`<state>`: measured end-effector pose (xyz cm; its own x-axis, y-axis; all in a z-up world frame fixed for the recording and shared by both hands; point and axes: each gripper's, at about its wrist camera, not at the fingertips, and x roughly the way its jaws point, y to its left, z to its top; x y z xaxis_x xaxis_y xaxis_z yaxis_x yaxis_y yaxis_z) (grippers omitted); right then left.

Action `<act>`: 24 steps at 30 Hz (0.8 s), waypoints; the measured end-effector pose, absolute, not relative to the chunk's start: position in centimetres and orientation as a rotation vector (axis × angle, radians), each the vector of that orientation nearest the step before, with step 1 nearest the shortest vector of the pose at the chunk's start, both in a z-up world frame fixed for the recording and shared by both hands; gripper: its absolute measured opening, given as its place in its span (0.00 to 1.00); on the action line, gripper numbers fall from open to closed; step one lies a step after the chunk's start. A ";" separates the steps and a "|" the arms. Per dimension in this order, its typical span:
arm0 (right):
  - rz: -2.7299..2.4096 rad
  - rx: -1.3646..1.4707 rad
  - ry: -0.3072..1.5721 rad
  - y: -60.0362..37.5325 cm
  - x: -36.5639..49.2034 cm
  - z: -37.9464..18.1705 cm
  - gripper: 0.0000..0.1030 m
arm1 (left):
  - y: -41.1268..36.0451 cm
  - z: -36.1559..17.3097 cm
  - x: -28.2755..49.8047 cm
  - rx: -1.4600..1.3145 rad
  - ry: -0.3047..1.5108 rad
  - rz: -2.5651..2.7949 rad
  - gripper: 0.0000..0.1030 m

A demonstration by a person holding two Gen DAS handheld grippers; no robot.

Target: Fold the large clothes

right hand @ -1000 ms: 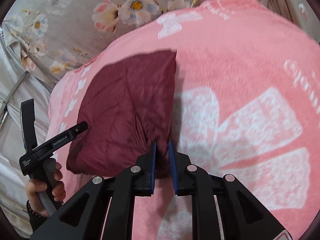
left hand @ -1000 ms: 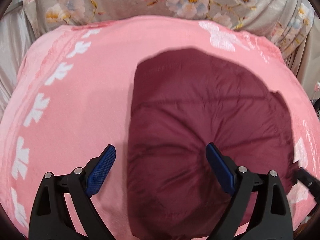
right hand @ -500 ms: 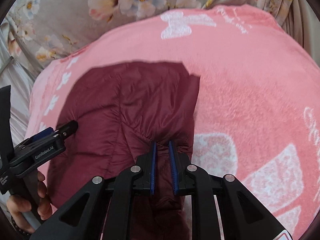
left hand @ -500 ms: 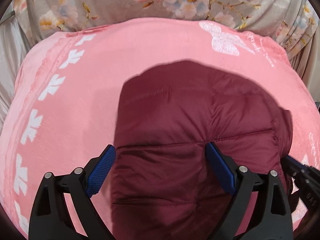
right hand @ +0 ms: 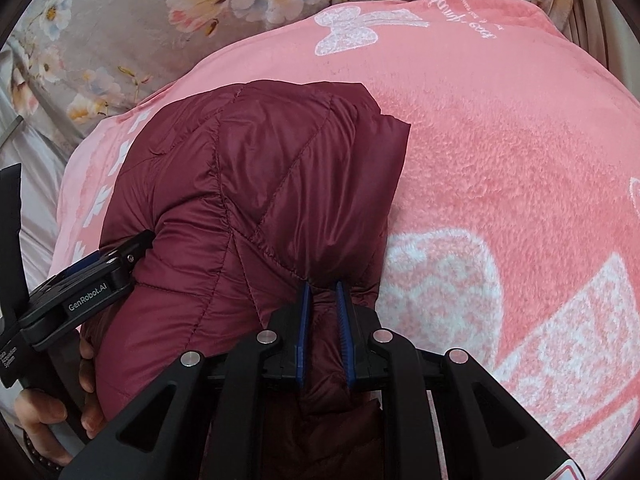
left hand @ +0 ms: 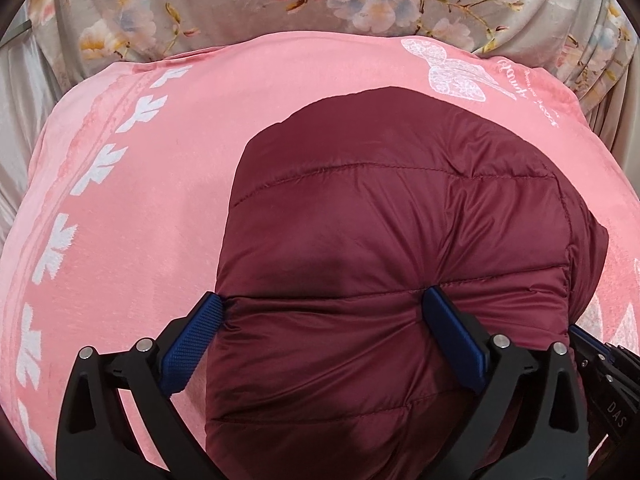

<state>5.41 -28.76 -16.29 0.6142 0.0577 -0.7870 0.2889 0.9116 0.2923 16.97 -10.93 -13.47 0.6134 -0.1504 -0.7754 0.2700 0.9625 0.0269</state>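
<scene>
A maroon quilted puffer jacket (left hand: 384, 232) lies bunched on a pink blanket (left hand: 132, 208). My left gripper (left hand: 320, 300) is open, its blue fingers spread across the jacket's near left part, the padding bulging between them. In the right wrist view the same jacket (right hand: 256, 184) lies left of centre. My right gripper (right hand: 323, 286) is shut on a pinch of the jacket's near right edge. The left gripper (right hand: 116, 256) shows there at the jacket's left side, held by a hand.
The pink blanket (right hand: 500, 152) with white butterfly prints covers the bed. A grey floral sheet (left hand: 240, 4) lies beyond its far edge. Pale curtain folds (left hand: 612, 92) hang at the far right. The right gripper's body (left hand: 608, 376) shows at the left view's lower right.
Both grippers have moved toward the far side with the jacket. The right gripper stays shut on the jacket's edge, carrying it over. The left gripper's open fingers now press into the jacket.
</scene>
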 end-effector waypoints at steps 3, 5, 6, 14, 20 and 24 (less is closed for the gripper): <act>-0.136 0.418 0.898 -28.5 5.5 -16.5 0.15 | -10.9 -13.6 17.0 0.149 0.872 -0.241 0.96; -0.135 0.423 0.893 -28.5 5.3 -16.7 0.15 | -11.0 -13.8 16.9 0.153 0.864 -0.238 0.96; -0.133 0.425 0.891 -28.5 5.3 -16.7 0.15 | -11.0 -13.9 16.8 0.154 0.860 -0.237 0.96; -0.131 0.424 0.879 -28.3 5.0 -16.8 0.15 | -11.1 -14.1 16.7 0.160 0.842 -0.229 0.96; -0.131 0.423 0.874 -28.3 4.9 -16.8 0.15 | -11.3 -14.1 16.6 0.169 0.829 -0.223 0.96; -0.130 0.434 0.869 -28.3 4.8 -16.7 0.15 | -11.3 -14.1 16.6 0.174 0.827 -0.221 0.96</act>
<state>4.81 -28.29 -16.69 0.6440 0.0634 -0.7624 0.2842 0.9054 0.3154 16.59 -11.33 -14.09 0.6561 -0.1267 -0.7440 0.2617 0.9628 0.0668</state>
